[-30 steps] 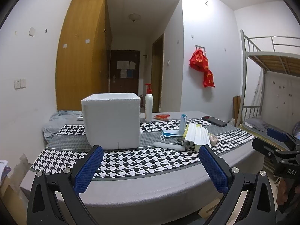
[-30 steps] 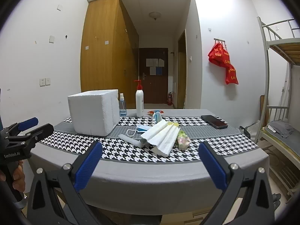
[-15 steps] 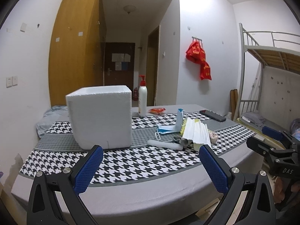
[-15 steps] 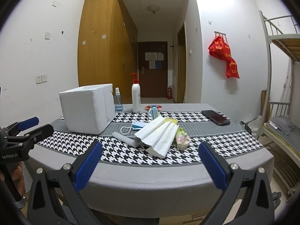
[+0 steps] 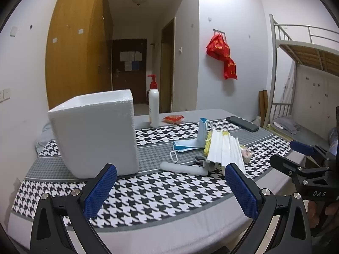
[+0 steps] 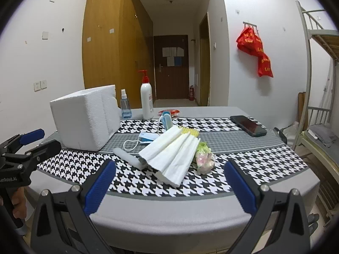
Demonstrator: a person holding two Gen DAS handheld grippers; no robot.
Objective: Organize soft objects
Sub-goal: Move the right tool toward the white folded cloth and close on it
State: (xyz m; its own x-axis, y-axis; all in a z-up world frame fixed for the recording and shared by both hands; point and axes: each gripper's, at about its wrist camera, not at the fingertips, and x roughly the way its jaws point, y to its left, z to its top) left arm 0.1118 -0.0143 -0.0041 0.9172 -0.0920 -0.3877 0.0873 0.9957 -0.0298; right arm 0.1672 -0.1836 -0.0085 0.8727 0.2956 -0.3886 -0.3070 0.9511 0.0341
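A white foam box stands on the left of the houndstooth tablecloth. Right of it lies a pile of soft things: a folded white tissue stack, blue face masks, a grey roll and a pink-green bundle. My left gripper is open and empty before the table's near edge. My right gripper is open and empty, also short of the table.
A white pump bottle, a blue spray bottle, a red packet and a black phone are at the back. A bunk bed stands on the right.
Both grippers have moved closer to the table and risen slightly; the left view has swung so the box sits further left. Both stay open.
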